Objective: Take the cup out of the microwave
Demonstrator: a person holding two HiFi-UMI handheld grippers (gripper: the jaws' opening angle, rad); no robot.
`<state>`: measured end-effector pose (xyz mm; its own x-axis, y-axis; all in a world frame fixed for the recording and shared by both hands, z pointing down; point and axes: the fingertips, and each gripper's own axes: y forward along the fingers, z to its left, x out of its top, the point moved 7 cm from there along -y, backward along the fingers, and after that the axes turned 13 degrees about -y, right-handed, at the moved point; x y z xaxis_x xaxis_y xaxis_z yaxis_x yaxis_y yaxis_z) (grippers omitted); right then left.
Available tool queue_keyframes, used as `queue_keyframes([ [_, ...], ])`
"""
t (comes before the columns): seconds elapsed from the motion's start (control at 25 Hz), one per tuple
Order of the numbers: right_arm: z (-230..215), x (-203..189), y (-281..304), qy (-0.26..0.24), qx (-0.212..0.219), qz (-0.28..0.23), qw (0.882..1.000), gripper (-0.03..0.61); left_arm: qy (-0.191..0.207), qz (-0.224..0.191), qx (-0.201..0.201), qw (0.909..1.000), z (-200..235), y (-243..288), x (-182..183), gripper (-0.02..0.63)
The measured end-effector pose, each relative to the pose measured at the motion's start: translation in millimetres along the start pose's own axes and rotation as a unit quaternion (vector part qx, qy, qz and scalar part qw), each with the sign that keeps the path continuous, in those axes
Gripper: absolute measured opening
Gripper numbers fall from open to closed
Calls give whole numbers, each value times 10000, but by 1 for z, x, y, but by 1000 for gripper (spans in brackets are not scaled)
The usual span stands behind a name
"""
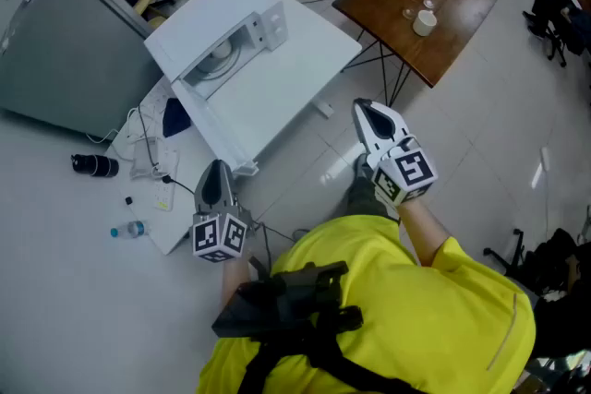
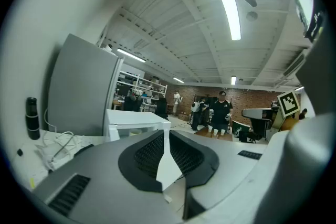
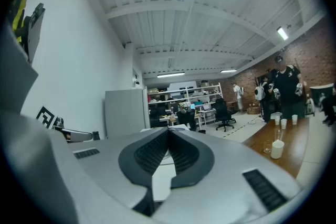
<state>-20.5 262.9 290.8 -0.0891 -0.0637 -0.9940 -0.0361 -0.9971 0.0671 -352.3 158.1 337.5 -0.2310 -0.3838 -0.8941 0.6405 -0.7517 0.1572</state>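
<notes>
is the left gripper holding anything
No, the left gripper has its jaws shut together with nothing between them.

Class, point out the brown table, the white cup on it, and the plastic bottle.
brown table (image 1: 434, 55), head view, bare part of the tabletop.
white cup (image 1: 424, 22), head view, middle of the cup.
plastic bottle (image 1: 129, 231), head view, middle of its body.
</notes>
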Motion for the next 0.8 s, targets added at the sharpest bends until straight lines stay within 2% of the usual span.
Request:
queue_keyframes([
  [0.2,-101,-13,19,58,80,157,9998,5,-199,-147,149,9996,-58,79,-15,33],
  [0.32,-148,-13,47,-50,380,87,9992,5,-195,-273,247,9991,-84,120,-19,34],
  [0.4,-173,-21,75,-57,659,84,9978,5,-242,-318,447,9982,-91,148,-25,32],
  [0.56,-196,-39,128,9,1380,240,9901,5,-375,-514,923,9937,-102,177,-33,41],
  [0.64,-197,-44,156,-10,1841,297,9825,5,-374,-580,1176,9907,-104,184,-36,113],
  [0.76,-186,-47,192,-14,2473,324,9684,5,-275,-576,1610,9849,-100,189,-44,139],
  [0.8,-181,-50,203,-31,2617,324,9646,5,-237,-541,1675,9841,-96,195,-48,175],
])
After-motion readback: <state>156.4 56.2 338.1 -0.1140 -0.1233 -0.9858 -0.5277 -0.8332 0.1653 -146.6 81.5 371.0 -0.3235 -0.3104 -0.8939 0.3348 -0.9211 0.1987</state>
